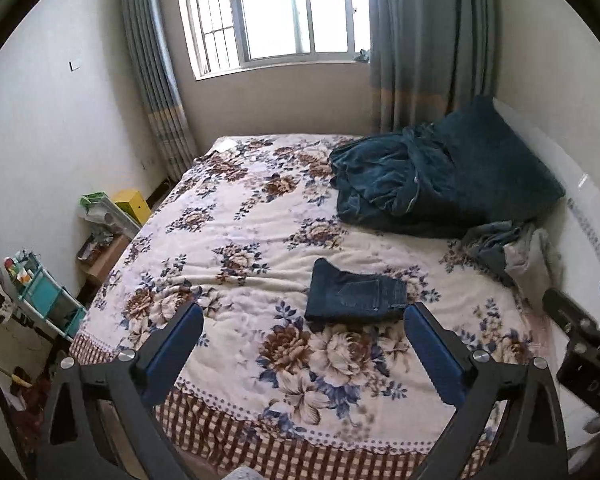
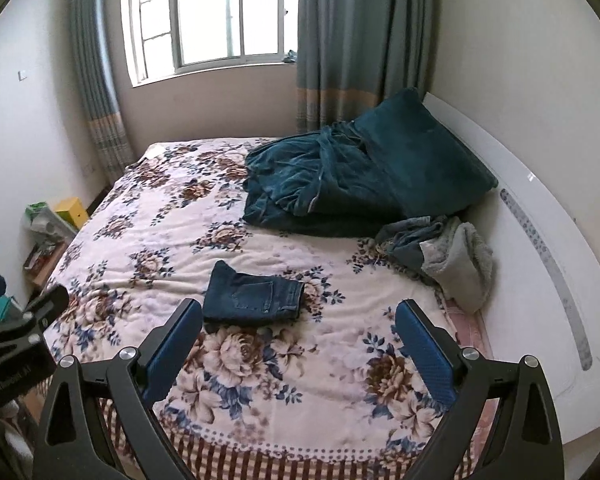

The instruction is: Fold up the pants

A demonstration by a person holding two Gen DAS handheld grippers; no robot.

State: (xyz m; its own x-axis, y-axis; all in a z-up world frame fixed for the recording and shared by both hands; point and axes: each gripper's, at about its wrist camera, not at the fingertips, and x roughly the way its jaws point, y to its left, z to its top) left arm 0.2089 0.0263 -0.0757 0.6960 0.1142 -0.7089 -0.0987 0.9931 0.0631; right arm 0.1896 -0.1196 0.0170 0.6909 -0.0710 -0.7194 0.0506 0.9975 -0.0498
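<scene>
A pair of dark blue jeans (image 1: 354,296) lies folded into a small flat packet on the floral bedspread (image 1: 240,240), a back pocket facing up; the right wrist view shows the jeans (image 2: 252,298) too. My left gripper (image 1: 304,314) hovers above the near part of the bed, jaws wide apart, nothing between them; the jeans lie just beyond its right finger. My right gripper (image 2: 298,308) is also open and empty, short of the jeans, which sit beyond its left finger. Each gripper shows at the edge of the other's view.
A dark teal blanket and pillow (image 1: 440,184) are heaped at the back right of the bed. A crumpled pile of denim and grey clothes (image 2: 440,256) lies by the white headboard (image 2: 540,240). Boxes and a small cart (image 1: 48,292) stand on the floor at left.
</scene>
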